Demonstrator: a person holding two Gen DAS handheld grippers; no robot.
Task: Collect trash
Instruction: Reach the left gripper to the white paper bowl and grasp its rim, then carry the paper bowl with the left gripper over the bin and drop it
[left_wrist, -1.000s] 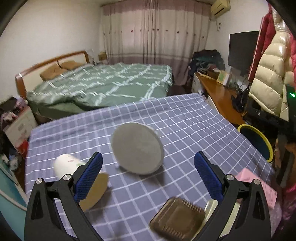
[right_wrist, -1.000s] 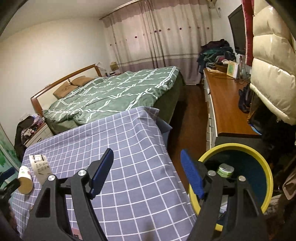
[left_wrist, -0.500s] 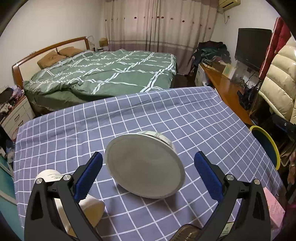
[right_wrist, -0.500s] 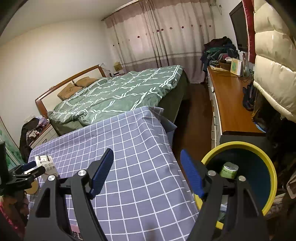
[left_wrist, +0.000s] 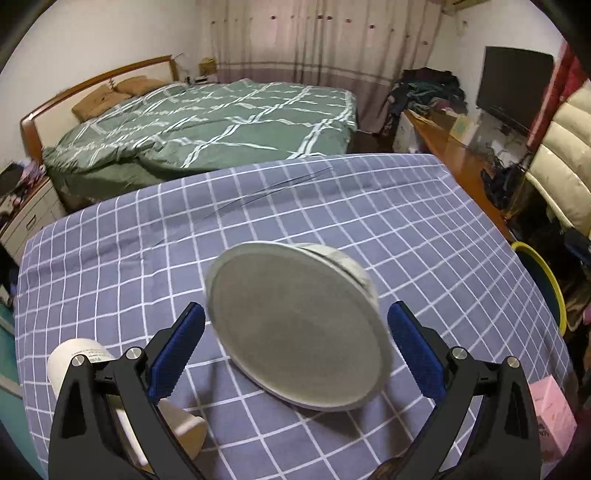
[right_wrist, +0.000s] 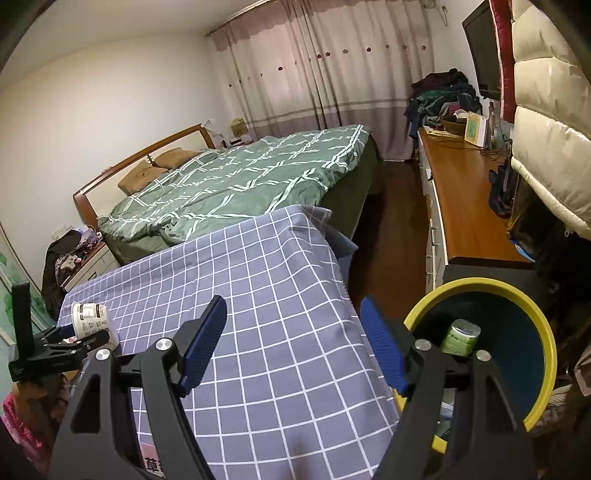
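Here the left gripper (left_wrist: 295, 347) hangs with fingers spread around a tipped paper bowl (left_wrist: 295, 325) on the checked desk (left_wrist: 332, 206), while the right gripper (right_wrist: 291, 343), fingers also spread and empty, hovers beside the yellow-rimmed bin (right_wrist: 532, 369).

Partly seen, as we find them: paper cup (left_wrist: 79, 356), lower body hidden behind the left gripper's arm; brown tray (left_wrist: 391, 469), cut by the near edge; pink box (left_wrist: 552, 417), cut at right; bowl (left_wrist: 295, 325), motion-blurred; printing on its side (right_wrist: 88, 319) too small to read.
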